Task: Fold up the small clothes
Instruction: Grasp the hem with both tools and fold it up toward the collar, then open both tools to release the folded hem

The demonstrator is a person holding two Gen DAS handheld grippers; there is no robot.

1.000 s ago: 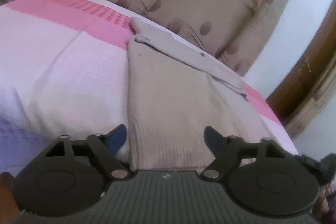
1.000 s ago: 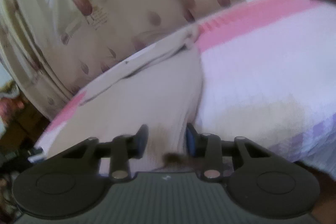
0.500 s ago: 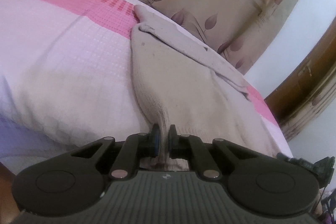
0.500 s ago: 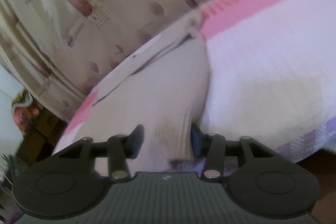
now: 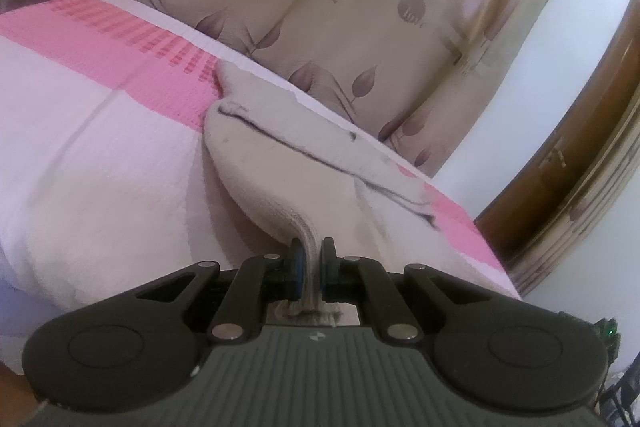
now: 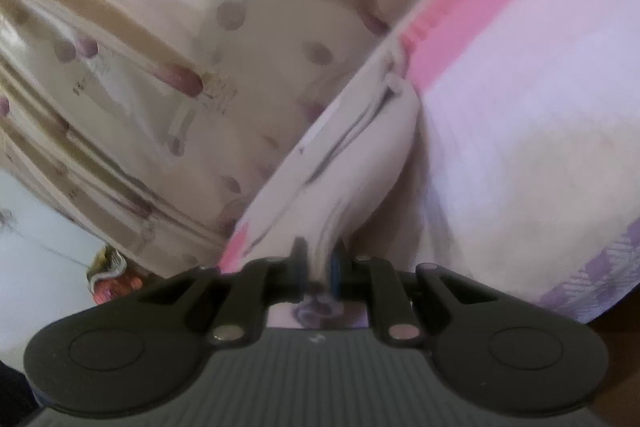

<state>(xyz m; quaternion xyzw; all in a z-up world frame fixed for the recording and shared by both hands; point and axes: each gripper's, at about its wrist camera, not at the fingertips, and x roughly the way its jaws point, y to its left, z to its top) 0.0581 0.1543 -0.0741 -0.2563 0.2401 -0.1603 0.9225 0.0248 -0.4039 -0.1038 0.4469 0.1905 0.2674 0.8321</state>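
Ribbed knit garment [image 5: 280, 163] — waffle-textured cloth bedcover [image 5: 100, 163].

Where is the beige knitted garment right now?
In both wrist views the beige knitted garment lies on the pink and white bedspread before the leaf-print curtain, its near hem pinched by the left gripper and right gripper.

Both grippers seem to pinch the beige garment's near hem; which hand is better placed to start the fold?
Neither clearly: left gripper and right gripper both clamp the beige garment's hem. Left's view is sharper, so marginally left.
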